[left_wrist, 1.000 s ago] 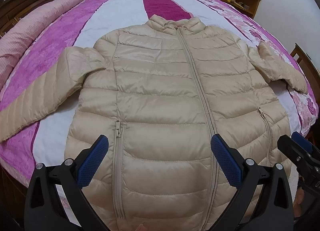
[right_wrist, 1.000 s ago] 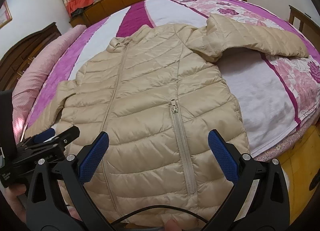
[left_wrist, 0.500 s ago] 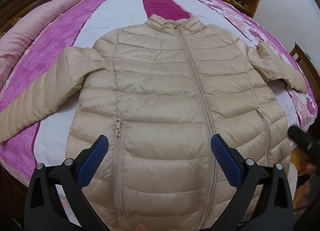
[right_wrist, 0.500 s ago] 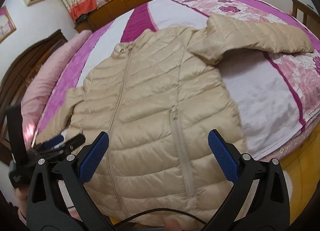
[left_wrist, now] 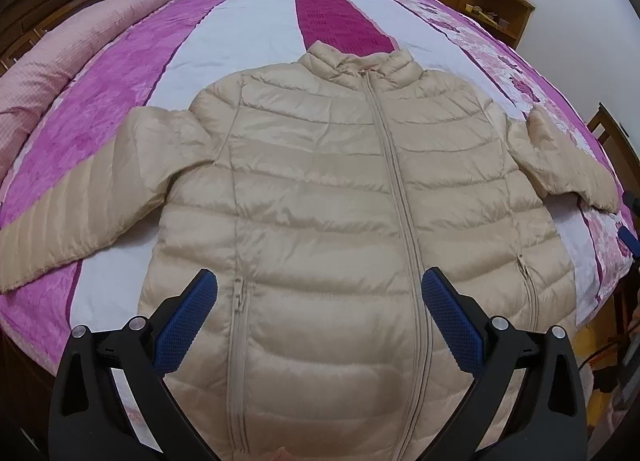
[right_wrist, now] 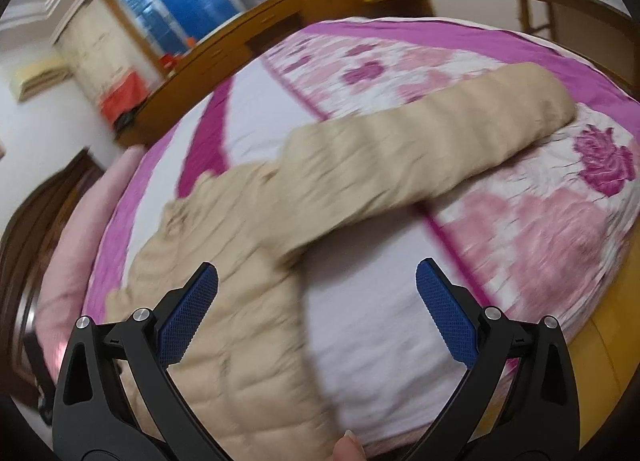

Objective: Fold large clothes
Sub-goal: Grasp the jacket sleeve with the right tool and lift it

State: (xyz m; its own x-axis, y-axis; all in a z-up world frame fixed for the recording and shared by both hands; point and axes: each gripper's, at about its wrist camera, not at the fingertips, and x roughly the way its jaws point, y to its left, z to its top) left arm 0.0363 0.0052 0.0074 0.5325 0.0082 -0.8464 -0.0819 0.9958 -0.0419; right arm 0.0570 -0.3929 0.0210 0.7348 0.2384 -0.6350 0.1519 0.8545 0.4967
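the beige puffer jacket (left_wrist: 340, 197) lies face up and zipped on the bed (left_wrist: 248, 33), collar toward the far cabinets, both sleeves spread out to the sides. the left tool (left_wrist: 319, 319) hangs over the jacket's hem with its blue pads wide apart and nothing between them, much as it did a second ago, though the view has pulled back a little so more of the striped bedspread shows above the collar. the right tool (right_wrist: 317, 311) has swung away to the right: where it earlier looked down the jacket's front and pocket zip, it now faces the right sleeve (right_wrist: 420, 153) lying across the floral bedspread (the picture is blurred with motion). its pads too stand wide apart, gripping nothing. a fingertip (right_wrist: 349, 447) shows at the bottom edge.
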